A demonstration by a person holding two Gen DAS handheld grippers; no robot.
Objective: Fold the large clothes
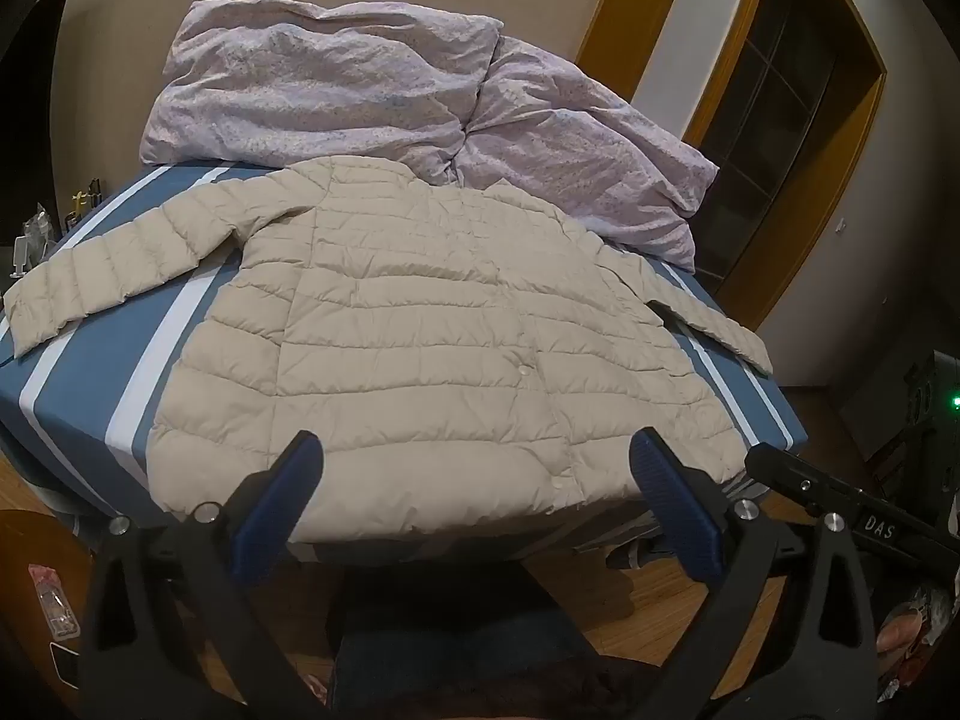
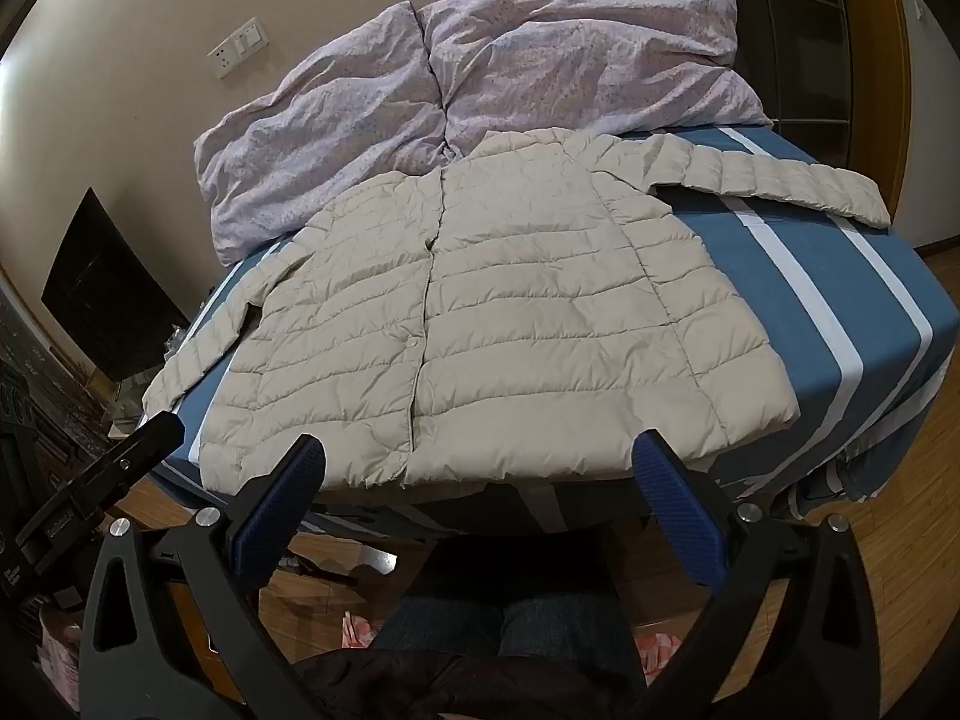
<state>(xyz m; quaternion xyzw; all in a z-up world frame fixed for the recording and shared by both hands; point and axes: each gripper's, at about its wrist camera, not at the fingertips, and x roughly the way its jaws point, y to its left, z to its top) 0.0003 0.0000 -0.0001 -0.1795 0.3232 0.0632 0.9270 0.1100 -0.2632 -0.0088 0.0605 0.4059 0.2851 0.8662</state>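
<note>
Left wrist: quilt [image 1: 372, 90] behind jacket [image 1: 432, 348].

The jacket [image 1: 420, 330] is cream quilted cloth, puffy, with a faint sheen and fine creases. The sheet [image 1: 84, 372] is smooth matt cloth, blue with white stripes. The duvet [image 1: 336, 72] is crumpled matt printed cloth. The floor [image 2: 840, 588] is glossy wood. Gripper pads [image 2: 282, 504] are ribbed blue rubber on matt black plastic.
</note>
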